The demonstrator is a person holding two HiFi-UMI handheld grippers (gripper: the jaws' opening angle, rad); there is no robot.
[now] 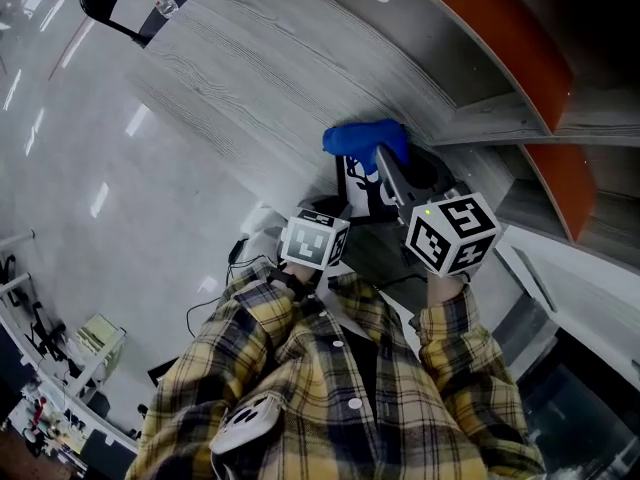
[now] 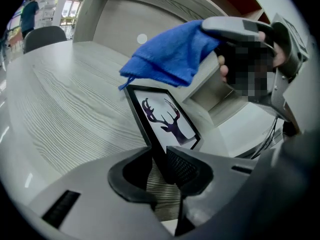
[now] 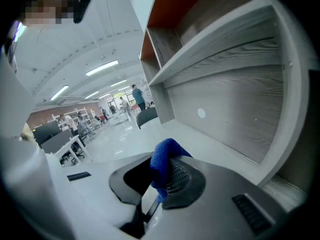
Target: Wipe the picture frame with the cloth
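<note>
A black picture frame (image 2: 162, 121) with a deer silhouette print is held up over the grey wood-grain desk; my left gripper (image 2: 161, 168) is shut on its lower edge. In the head view the picture frame (image 1: 362, 186) shows just beyond the left gripper (image 1: 325, 230). A blue cloth (image 2: 170, 56) hangs bunched above the frame's top edge, with my right gripper (image 3: 159, 176) shut on it. The blue cloth (image 1: 364, 142) sits at the tip of the right gripper (image 1: 385, 163); a fold of the cloth (image 3: 163, 164) pokes out between its jaws.
The grey wood-grain desk (image 1: 250, 78) runs to the back. Shelving with orange panels (image 1: 500, 48) rises on the right, close to the right gripper. A dark office chair (image 1: 125, 3) stands at the desk's far end. People and desks show far off in the right gripper view.
</note>
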